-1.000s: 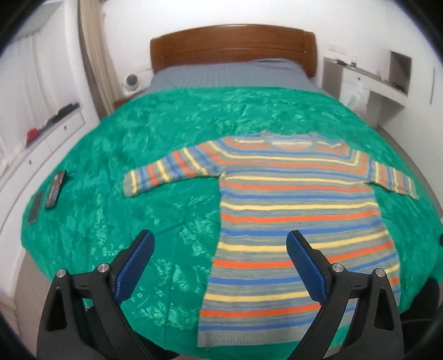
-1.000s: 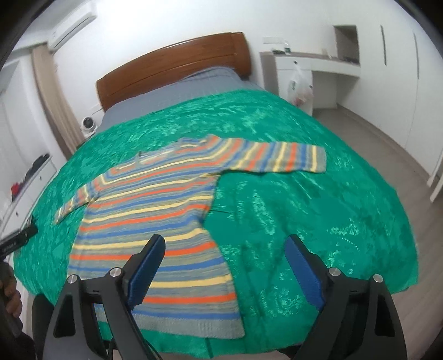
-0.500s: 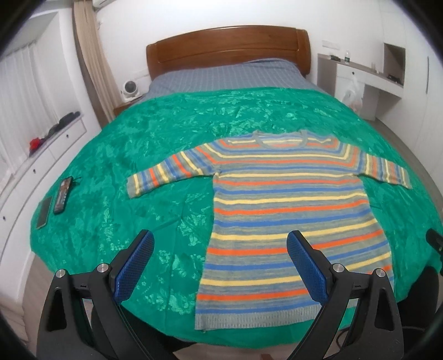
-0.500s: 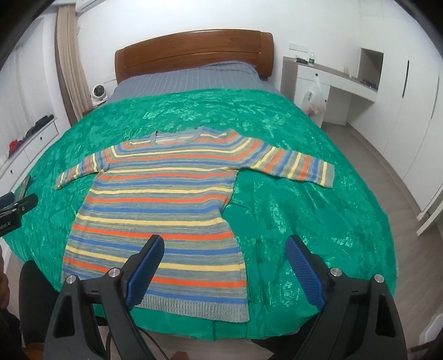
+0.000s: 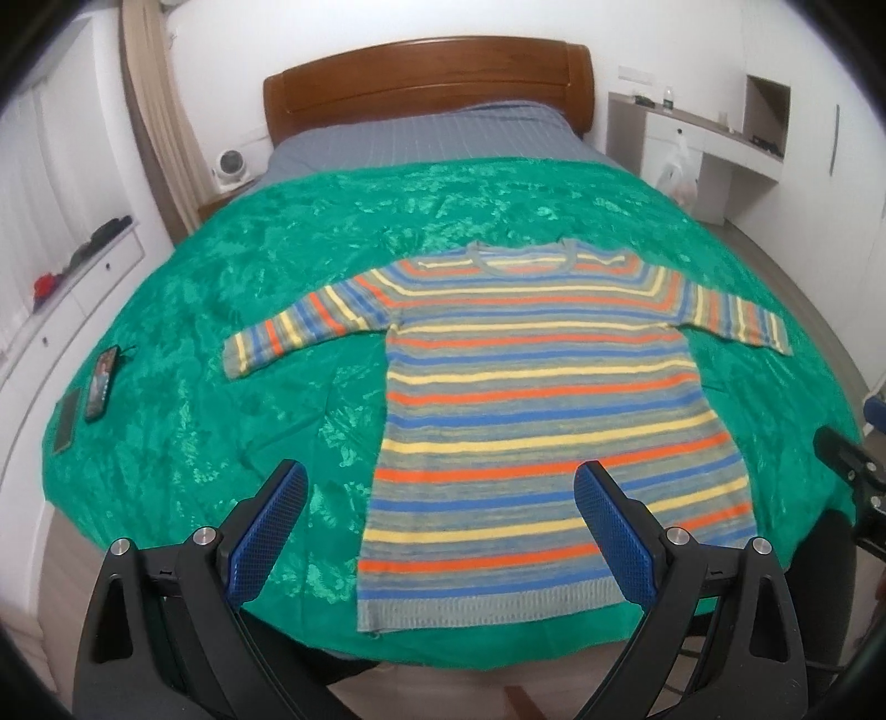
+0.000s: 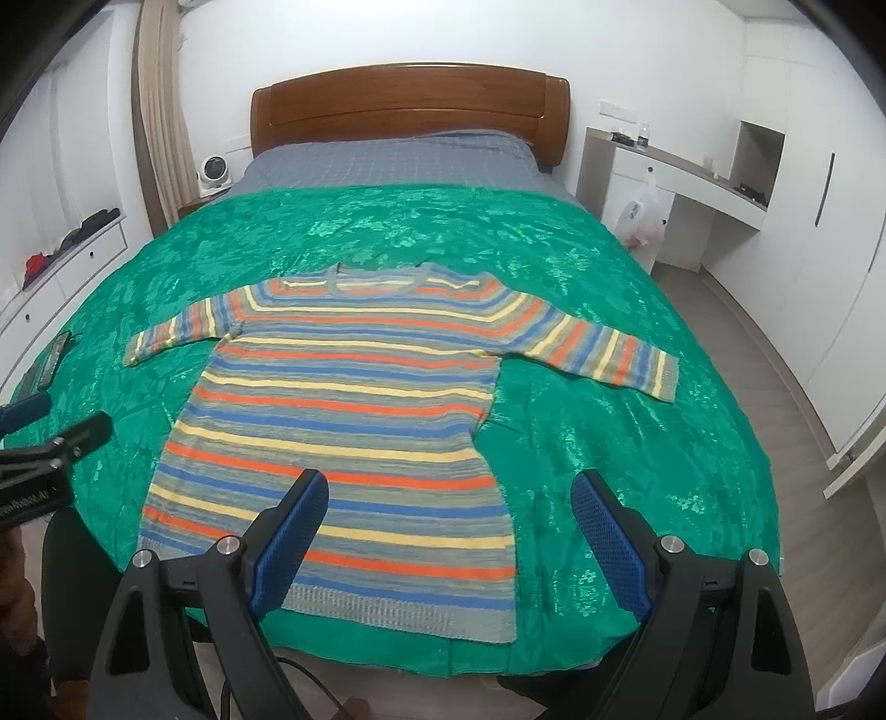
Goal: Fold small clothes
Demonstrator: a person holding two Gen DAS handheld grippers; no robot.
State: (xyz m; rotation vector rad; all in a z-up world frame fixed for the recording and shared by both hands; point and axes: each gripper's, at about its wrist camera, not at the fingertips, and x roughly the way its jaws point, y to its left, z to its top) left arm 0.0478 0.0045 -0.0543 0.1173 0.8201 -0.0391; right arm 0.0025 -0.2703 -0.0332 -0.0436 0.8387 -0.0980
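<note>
striped sweater (image 5: pixel 531 399) flat, collar toward headboard (image 5: pixel 426 77), sleeves outspread

A bed (image 6: pixel 387 160) fills the middle of a bedroom with plain white walls (image 6: pixel 387 33). Its wooden headboard (image 6: pixel 410 105) stands against the far wall, and a grey quilted cover lies below it. A shiny green bedspread (image 6: pixel 581 343) covers the rest of the bed. Beige curtains (image 6: pixel 160 111) hang in the far left corner, with a small white fan (image 6: pixel 211 167) just beside the bed there. A white drawer unit (image 5: pixel 83 288) runs along the left wall. On the right, a white counter (image 6: pixel 692 177) is built into the wall, with a plastic bag (image 6: pixel 642 216) hanging by it, and tall white wardrobe doors (image 6: pixel 819 249) follow. The floor (image 6: pixel 775 376) is grey wood planking.
</note>
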